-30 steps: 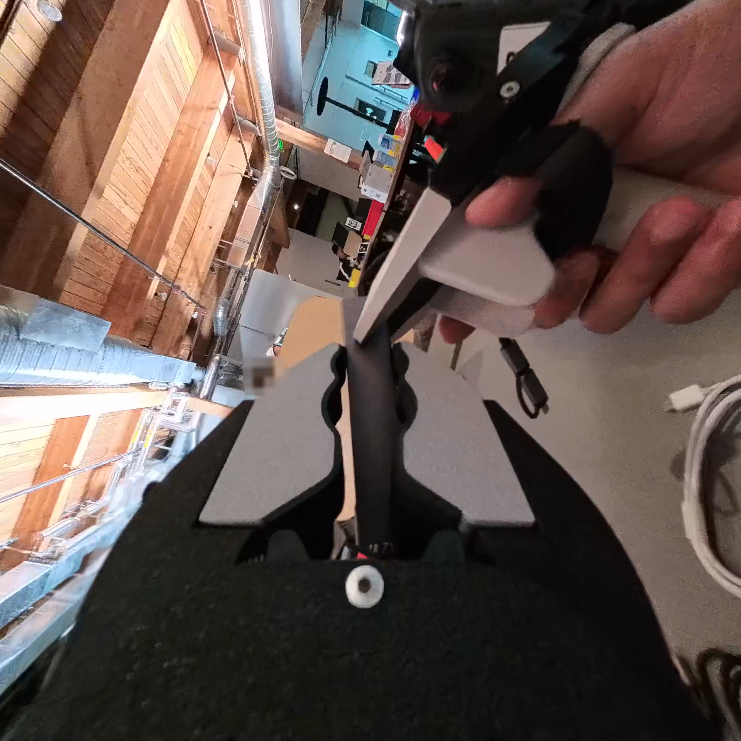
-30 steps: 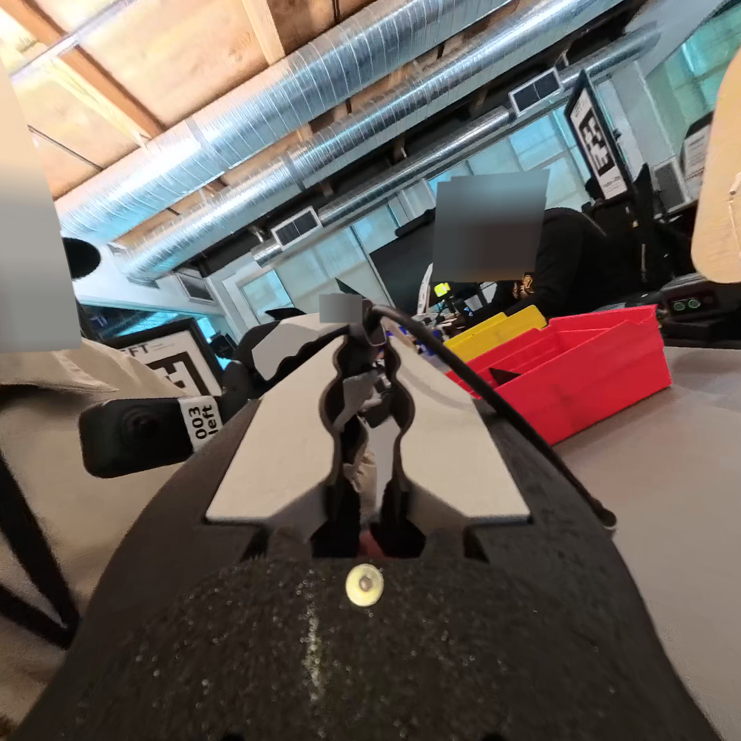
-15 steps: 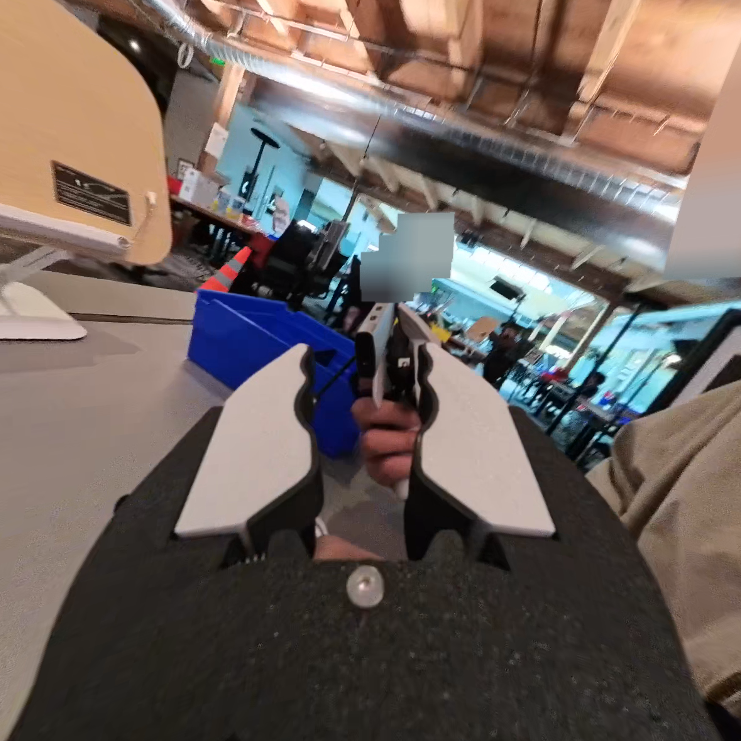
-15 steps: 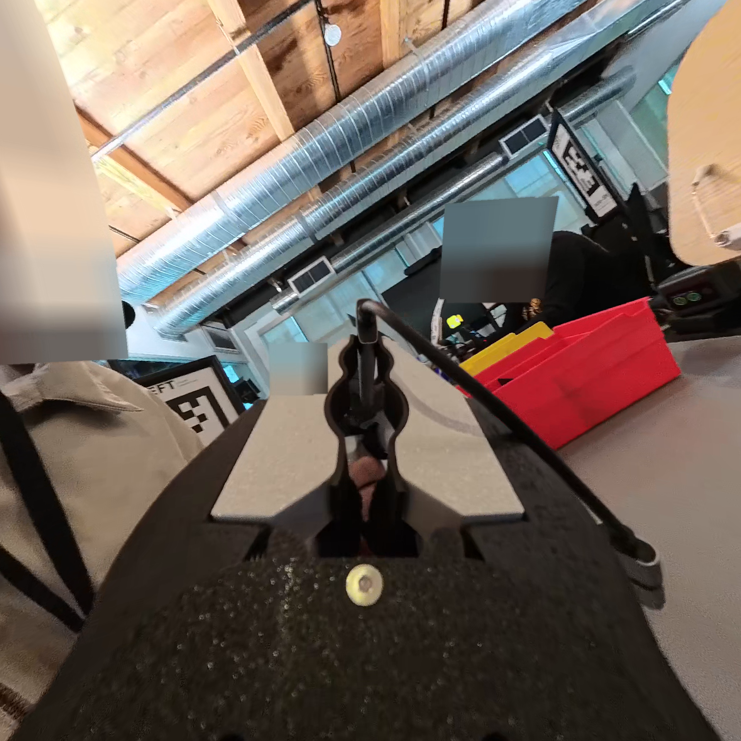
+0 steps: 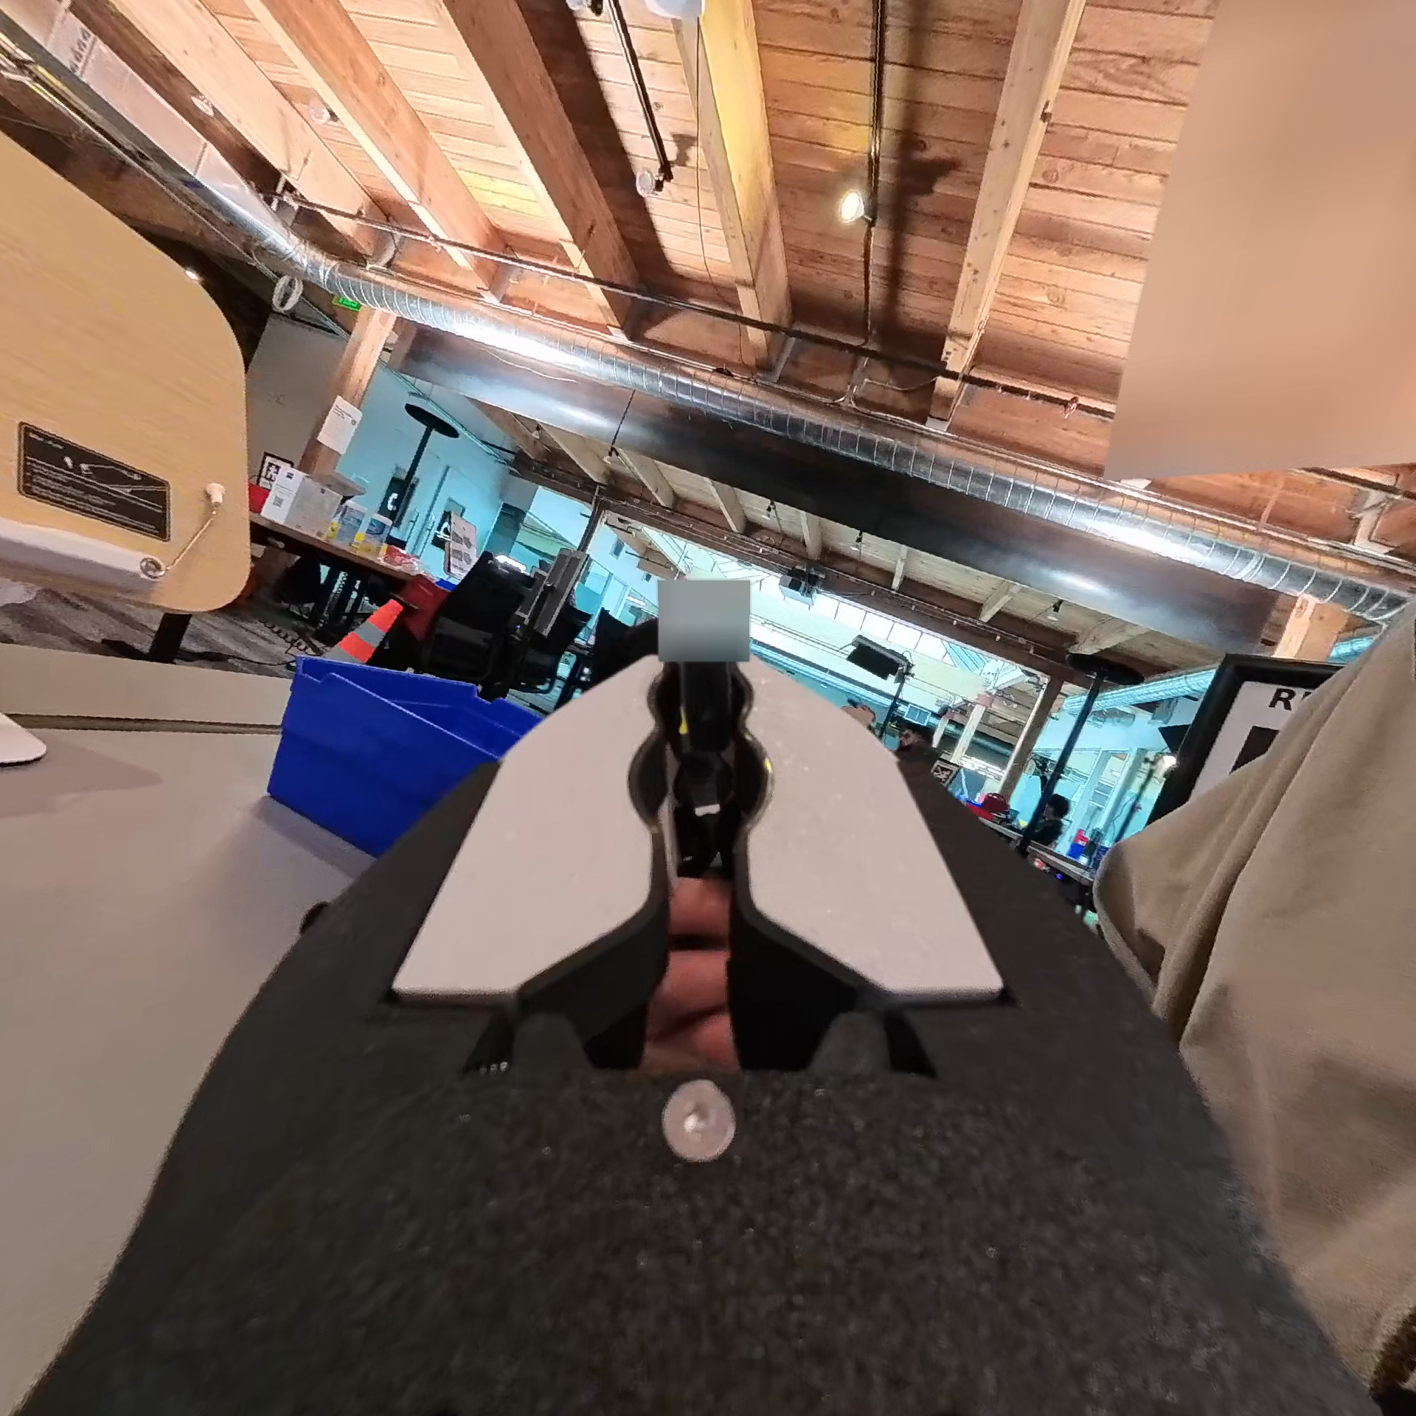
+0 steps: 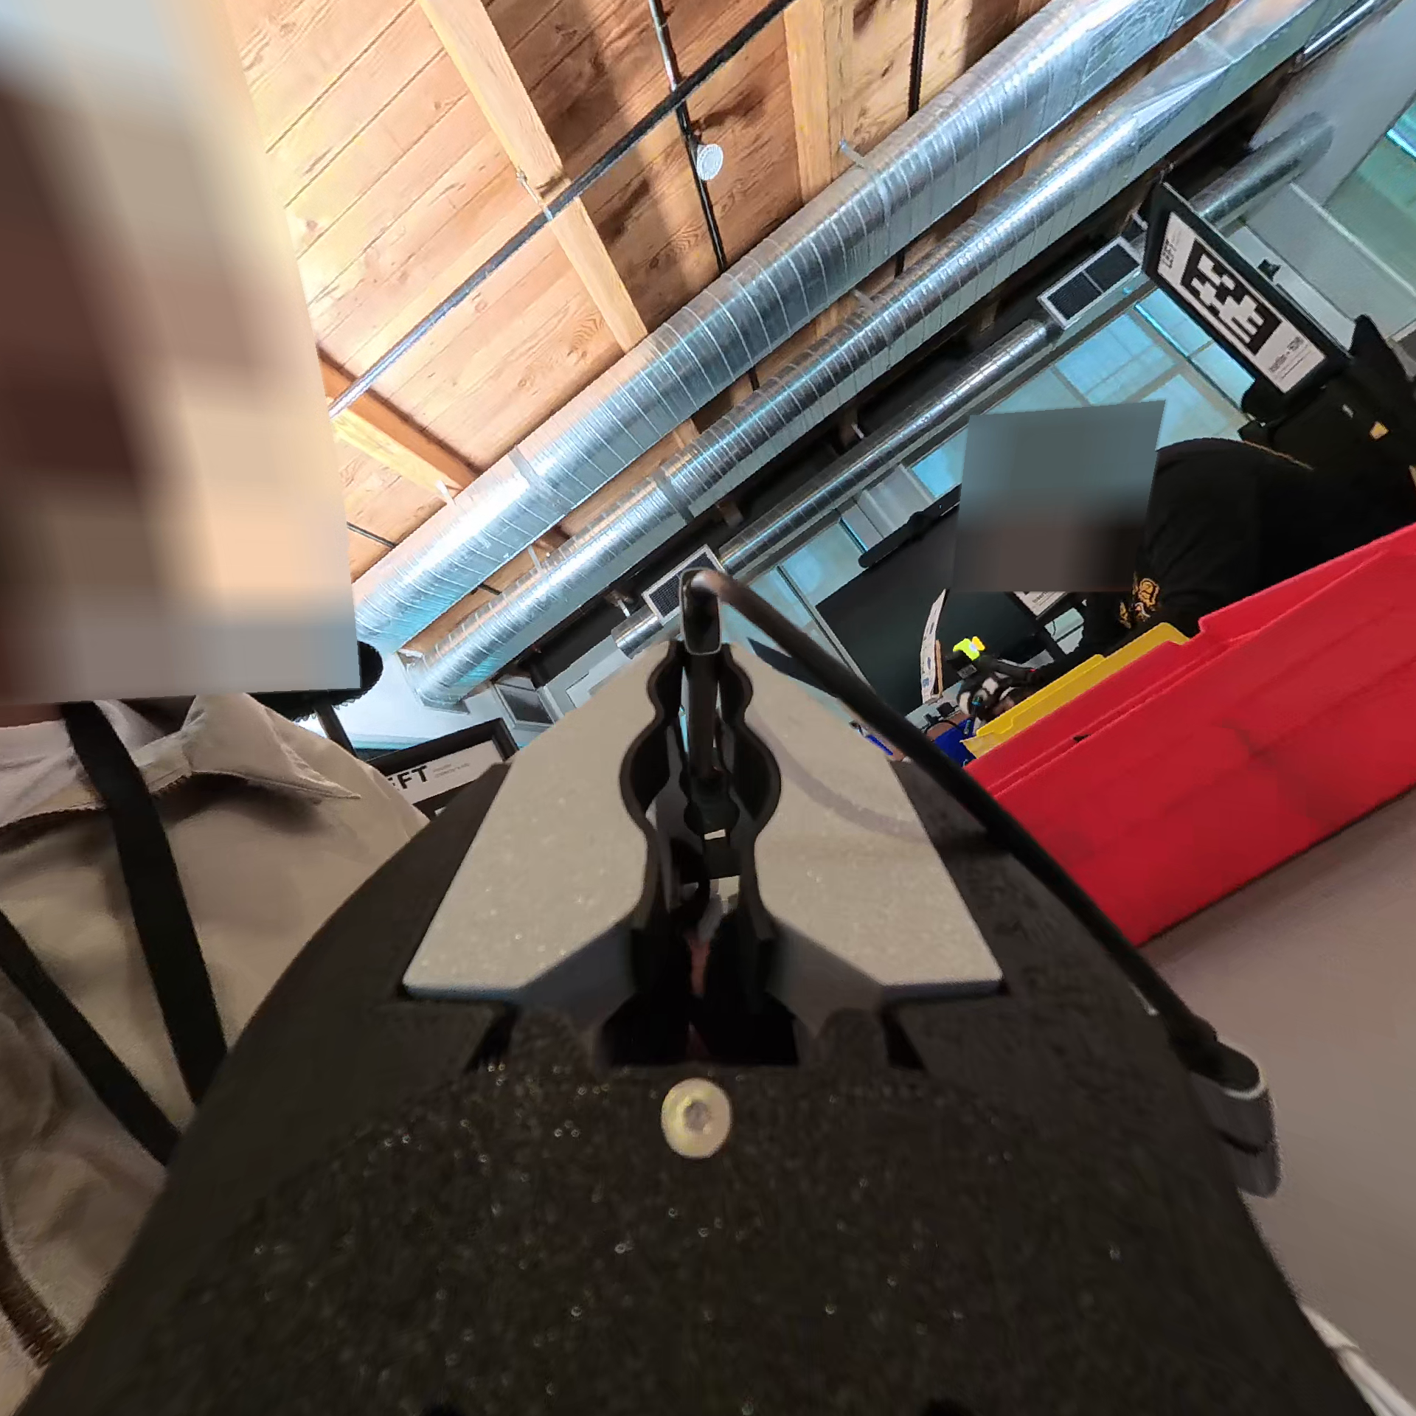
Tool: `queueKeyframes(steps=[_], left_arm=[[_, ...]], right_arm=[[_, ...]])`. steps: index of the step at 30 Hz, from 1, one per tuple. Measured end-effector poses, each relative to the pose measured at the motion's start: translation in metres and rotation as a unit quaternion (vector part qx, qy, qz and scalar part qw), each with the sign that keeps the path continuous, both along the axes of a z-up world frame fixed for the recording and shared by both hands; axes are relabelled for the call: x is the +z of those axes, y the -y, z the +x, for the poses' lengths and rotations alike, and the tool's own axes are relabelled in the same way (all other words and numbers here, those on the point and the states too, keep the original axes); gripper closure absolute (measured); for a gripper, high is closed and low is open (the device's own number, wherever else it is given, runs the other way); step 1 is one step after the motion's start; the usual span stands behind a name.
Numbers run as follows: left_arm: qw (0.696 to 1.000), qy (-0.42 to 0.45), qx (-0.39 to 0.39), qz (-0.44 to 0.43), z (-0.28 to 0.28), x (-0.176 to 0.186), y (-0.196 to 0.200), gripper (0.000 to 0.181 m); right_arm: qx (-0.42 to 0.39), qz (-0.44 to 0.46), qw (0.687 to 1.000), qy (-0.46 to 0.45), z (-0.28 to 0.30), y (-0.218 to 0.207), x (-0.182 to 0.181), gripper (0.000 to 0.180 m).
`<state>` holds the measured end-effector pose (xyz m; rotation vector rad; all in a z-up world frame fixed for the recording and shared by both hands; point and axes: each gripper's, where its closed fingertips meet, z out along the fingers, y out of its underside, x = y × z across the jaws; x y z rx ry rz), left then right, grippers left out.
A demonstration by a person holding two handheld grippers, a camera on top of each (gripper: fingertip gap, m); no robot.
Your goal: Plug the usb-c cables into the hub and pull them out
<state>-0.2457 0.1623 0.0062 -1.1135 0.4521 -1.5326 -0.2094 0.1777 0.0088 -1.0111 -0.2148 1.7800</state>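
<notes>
Black cable [image 6: 701, 689] pinched in right hand-held gripper [image 6: 701, 667]; left hand-held gripper [image 5: 701, 705] clamps dark object, table beneath bare

My left wrist camera sits just behind my left gripper [image 5: 701, 712], close above the grey table [image 5: 115, 881], tilted up toward the blue bin [image 5: 368, 758] and timber ceiling [image 5: 689, 191]. My right wrist camera, behind my right gripper [image 6: 701, 689], faces the opposite way, toward the red bin [image 6: 1226, 766]. Both views share the table, ceiling and my beige shirt [image 6: 253, 827].

Blue bin [image 5: 383, 755], red bin [image 6: 1195, 774] (yellow behind)
</notes>
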Motion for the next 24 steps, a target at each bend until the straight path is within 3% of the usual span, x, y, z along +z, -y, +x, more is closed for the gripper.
queueKeyframes(steps=[8,24], left_arm=[[1.000,0.006,0.019,0.002,-0.006,-0.001,-0.005,0.171],[1.000,-0.015,-0.015,-0.023,-0.010,-0.009,-0.010,0.171]], right_arm=[[0.004,-0.015,1.000,-0.005,-0.008,0.000,-0.006,0.171],[0.004,-0.002,0.999,0.045,-0.014,0.001,-0.019,0.171]])
